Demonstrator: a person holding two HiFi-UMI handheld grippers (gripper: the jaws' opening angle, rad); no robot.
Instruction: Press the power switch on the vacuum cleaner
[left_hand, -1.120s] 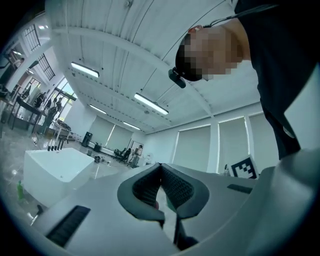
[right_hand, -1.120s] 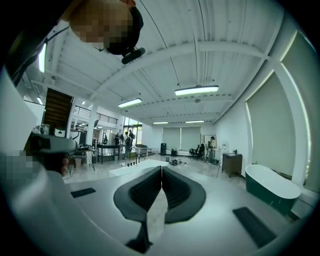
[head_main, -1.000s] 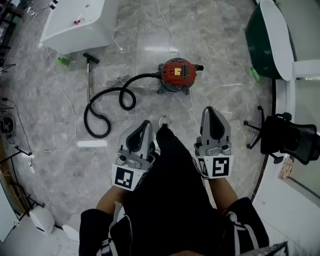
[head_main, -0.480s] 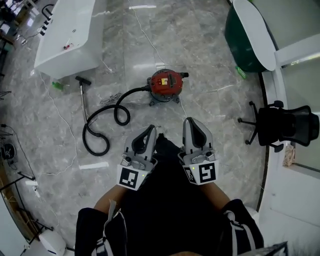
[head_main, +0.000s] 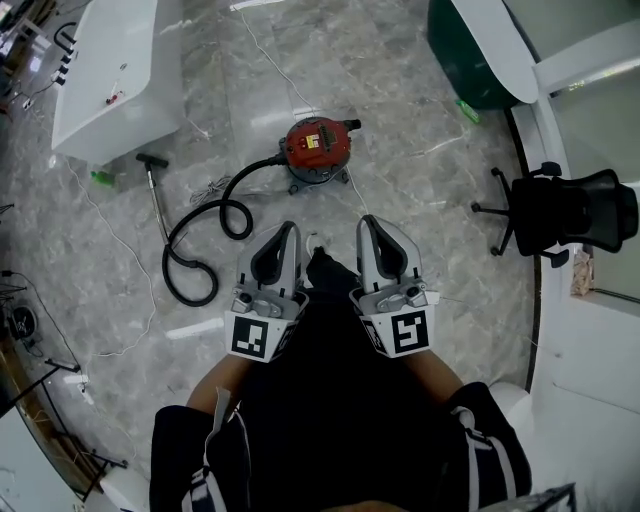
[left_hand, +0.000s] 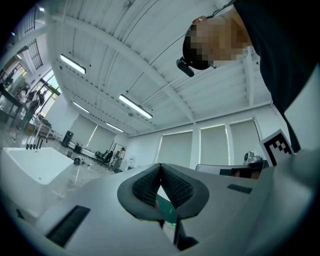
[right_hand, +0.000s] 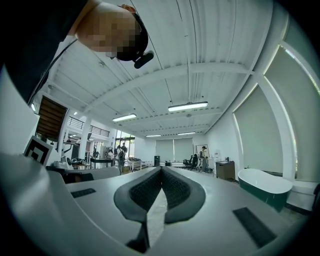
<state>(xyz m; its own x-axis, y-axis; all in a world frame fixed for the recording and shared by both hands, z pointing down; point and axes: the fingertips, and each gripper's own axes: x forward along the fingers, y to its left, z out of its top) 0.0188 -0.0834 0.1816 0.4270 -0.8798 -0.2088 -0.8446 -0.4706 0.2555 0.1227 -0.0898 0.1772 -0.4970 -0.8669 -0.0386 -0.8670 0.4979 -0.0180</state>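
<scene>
Vacuum (head_main: 318, 150), red and round, sits on the grey floor (head_main: 420, 200), out beyond both grippers and well apart from them. Its black hose (head_main: 200, 235) loops away to the left and ends at a wand (head_main: 158, 195). The switch is too small to pick out from up here. Left gripper (head_main: 281, 240) and right gripper (head_main: 374, 232) are held side by side close to the person's body, tips pointing toward the vacuum, neither touching it. In the left gripper view the jaws are pressed together at the tips with nothing between them. The right gripper view shows the same, pads meeting and empty. A white tub (head_main: 110, 70) lies far left, a black chair (head_main: 570, 215) off to the right.
</scene>
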